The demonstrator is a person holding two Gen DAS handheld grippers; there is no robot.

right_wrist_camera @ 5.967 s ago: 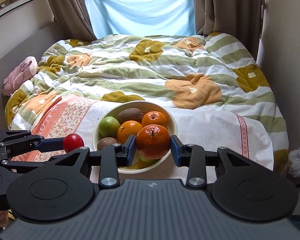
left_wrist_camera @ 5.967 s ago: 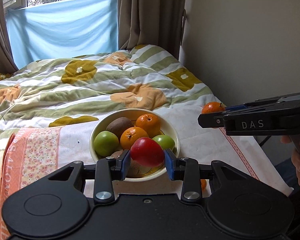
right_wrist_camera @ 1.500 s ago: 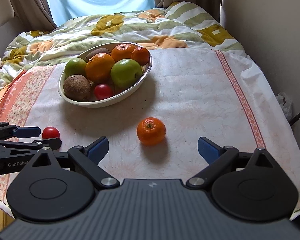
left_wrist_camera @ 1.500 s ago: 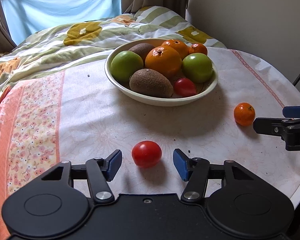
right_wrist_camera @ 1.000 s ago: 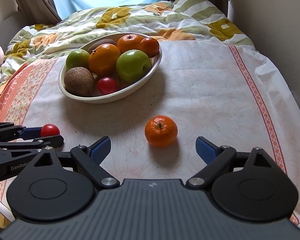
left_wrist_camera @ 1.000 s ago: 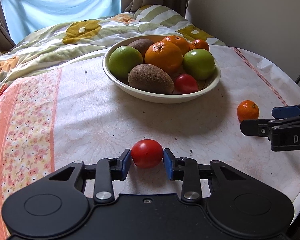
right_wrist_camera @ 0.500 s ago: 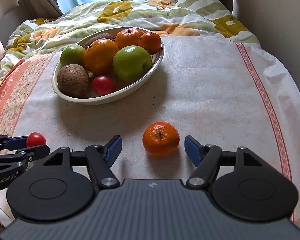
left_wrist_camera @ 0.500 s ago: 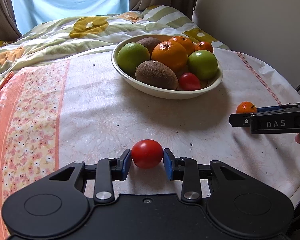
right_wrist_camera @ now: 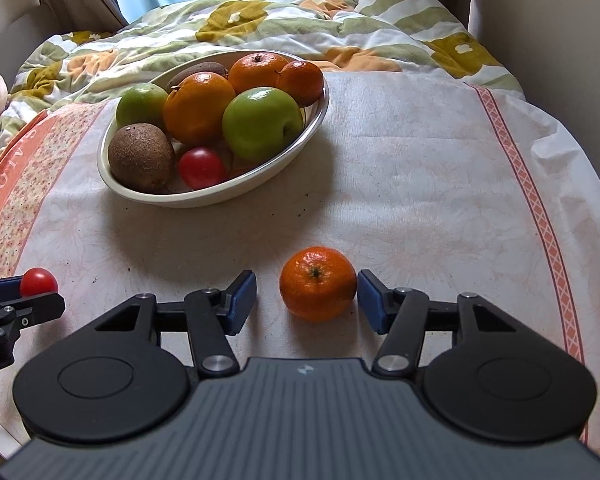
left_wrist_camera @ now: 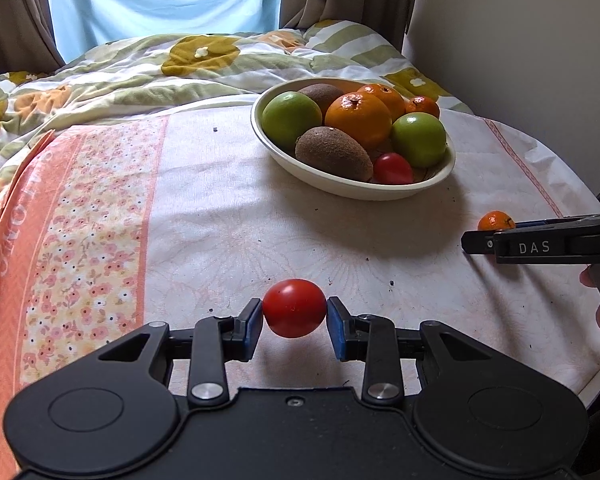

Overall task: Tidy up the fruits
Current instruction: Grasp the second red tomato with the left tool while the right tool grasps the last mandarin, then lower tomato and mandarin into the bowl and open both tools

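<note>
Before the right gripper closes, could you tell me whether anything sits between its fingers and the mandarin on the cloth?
Nothing visible does: the mandarin lies between the closing right gripper fingers, bare tablecloth around it.

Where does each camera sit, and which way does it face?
Left wrist: on the left hand-held gripper, facing down-forward; clamped round red tomato, a hand at right.
Right wrist: on the right hand-held gripper, closing around the small orange mandarin.
Shared: cream oval fruit bowl, both fruits.
</note>
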